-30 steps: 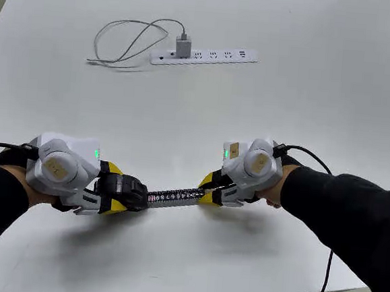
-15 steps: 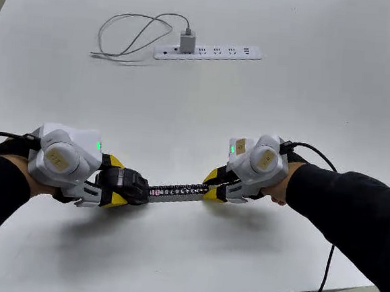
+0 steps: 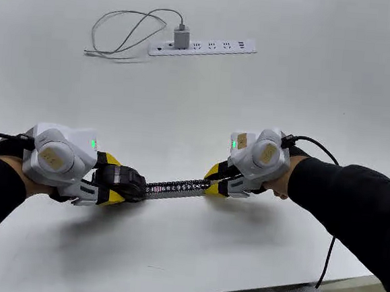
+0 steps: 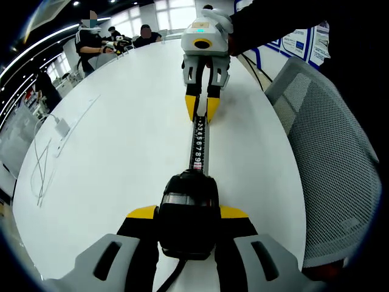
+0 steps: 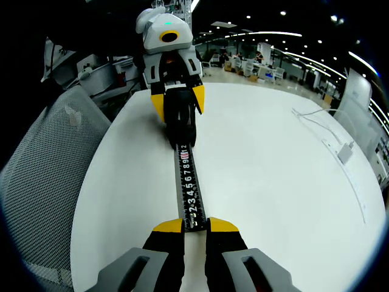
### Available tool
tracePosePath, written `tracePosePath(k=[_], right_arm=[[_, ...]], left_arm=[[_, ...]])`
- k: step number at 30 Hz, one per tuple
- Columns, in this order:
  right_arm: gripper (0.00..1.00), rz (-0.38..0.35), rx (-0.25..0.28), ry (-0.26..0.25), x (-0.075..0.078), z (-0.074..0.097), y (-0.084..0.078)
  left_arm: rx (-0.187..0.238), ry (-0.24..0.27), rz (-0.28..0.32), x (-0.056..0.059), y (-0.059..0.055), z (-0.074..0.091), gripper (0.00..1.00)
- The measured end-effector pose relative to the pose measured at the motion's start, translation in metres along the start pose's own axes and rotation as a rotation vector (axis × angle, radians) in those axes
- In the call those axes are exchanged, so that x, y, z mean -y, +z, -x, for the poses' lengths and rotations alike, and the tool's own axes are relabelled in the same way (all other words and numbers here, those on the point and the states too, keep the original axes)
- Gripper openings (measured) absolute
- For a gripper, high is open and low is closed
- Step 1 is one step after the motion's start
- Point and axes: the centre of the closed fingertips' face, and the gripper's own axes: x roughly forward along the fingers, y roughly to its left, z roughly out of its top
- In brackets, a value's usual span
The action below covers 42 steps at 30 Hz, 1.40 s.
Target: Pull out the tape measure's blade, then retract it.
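Left gripper (image 4: 188, 214): clamped around the tape measure (image 3: 126, 183) case.
Right gripper (image 5: 195, 225): pinching the blade (image 3: 178, 186) tip.
Place: near the table (image 3: 253, 90) front edge.

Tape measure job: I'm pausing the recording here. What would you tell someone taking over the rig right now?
Left tool: shut on the case, near the front edge of the table.
Right tool: shut on the tip of the blade, which runs straight between the two tools, numbers up.
Done: blade partly out, to about the 12 mark.
Left: pull further if more length is wanted, then bring the tip back toward the case, probably slowly, so the blade retracts.
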Motion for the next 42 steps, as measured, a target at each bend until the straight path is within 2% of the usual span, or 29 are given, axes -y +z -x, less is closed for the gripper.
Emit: tracePosePath(k=[20,29,42], right_arm=[[0.08,0.002,-0.006,0.002,-0.002,0.000,-0.001],[0.08,-0.012,0.012,0.001,0.001,0.003,-0.004],[0.08,-0.014,-0.003,-0.005,0.002,0.011,-0.012]], left_arm=[[0.009,-0.001,-0.004,0.000,0.000,0.001,0.30],[-0.001,-0.005,-0.006,0.000,0.000,0.001,0.30],[0.002,0.000,-0.003,0.001,0.001,0.001,0.30]])
